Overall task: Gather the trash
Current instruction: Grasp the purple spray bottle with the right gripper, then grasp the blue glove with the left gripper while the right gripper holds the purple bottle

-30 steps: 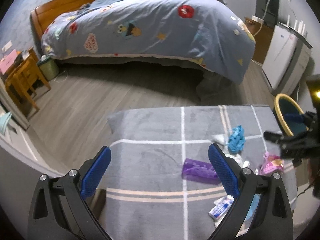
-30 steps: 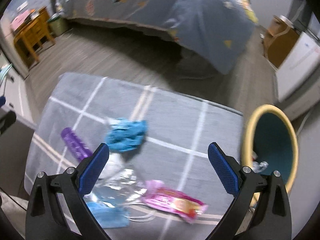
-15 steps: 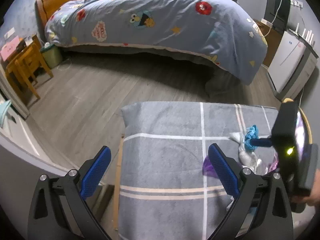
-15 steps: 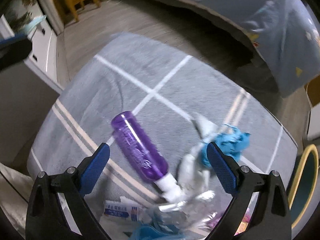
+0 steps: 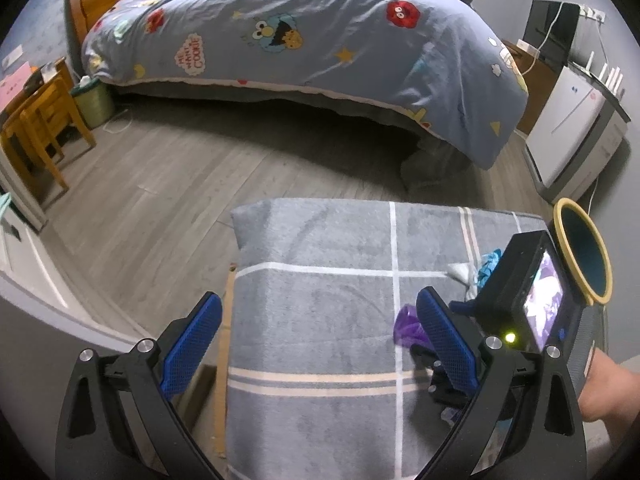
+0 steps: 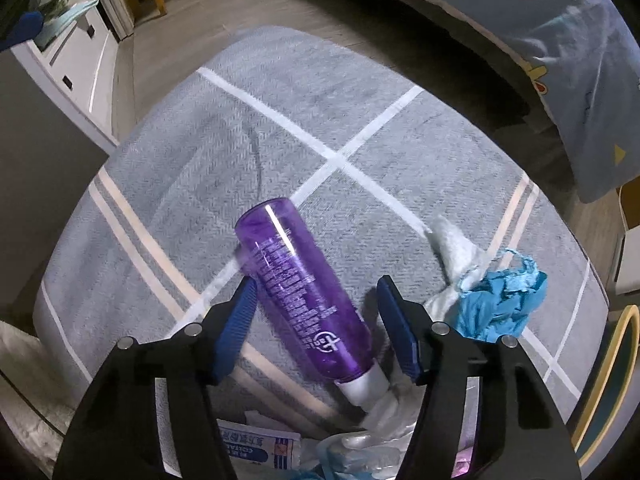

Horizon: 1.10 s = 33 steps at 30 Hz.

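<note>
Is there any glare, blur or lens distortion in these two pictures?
Right wrist view: a thin white glare streak runs along the purple bottle, whose print stays sharp; the bed cover is smeared. Left wrist view: sharp overall; fisheye bends the floorboards, dark corners frame the picture, and the screen on the right gripper's back glows.

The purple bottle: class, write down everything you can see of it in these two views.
The purple bottle is clear tinted plastic with white print down its side and a white neck at the near end. It lies on its side on the grey blanket, slanting away to the left. The right gripper straddles it, its jaws having just been closing; the left pad looks at its side, the right pad apart from it. White tissue lies nearby. In the left view only one end shows.
</note>
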Motion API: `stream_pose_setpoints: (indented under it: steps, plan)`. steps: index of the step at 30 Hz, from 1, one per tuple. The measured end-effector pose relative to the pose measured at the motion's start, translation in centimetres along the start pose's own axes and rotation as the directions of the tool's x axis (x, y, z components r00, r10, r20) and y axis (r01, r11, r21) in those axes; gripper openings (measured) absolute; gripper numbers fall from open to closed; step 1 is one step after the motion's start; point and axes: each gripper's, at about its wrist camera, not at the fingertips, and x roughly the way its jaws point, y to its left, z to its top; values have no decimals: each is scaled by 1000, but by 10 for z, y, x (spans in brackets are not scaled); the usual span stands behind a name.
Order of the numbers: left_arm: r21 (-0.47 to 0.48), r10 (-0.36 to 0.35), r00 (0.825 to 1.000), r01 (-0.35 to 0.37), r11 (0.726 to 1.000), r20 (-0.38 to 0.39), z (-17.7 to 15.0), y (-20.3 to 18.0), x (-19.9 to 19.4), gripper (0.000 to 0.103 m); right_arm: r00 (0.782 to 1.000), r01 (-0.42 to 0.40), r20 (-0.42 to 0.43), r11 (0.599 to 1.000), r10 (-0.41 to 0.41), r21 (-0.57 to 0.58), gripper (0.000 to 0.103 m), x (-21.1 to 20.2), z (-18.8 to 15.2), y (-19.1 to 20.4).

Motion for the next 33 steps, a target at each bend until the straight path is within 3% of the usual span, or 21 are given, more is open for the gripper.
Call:
stream_pose_setpoints:
  steps: [1,4,6,13,19,26,33]
  plan:
    - [3,2,1000,-2,1000,-3,0,-1,1,97,1000,-2,3,1000,2,6,60,0,-1,0]
    - [7,4,1000,-4,1000,-14,-1,0,2,97,1000,7,17,1000,-7,19,40,-5,-1,-3]
    - [7,9,1000,-8,1000,-18,-2,0,2,97,999,12,33,999,-14,47,36,-11,-1,-8]
    - [3,5,1000,-5,1000,-22,-2,-5,2,97,993,-58,108,984,40,168,34,-47,-9,-38]
    - [62,18,999,-16,998,-31,-4,-28,7,97,979,-89,198,964,39,251,32,-89,-21,-65]
    - [140,6,998,4,990,-68,-10,-70,34,97,954,-101,301,941,-1,323,32,-135,-32,-104]
    - [192,-70,994,85,978,-83,-9,-116,59,97,951,-70,300,900,-69,430,32,-153,-47,-149]
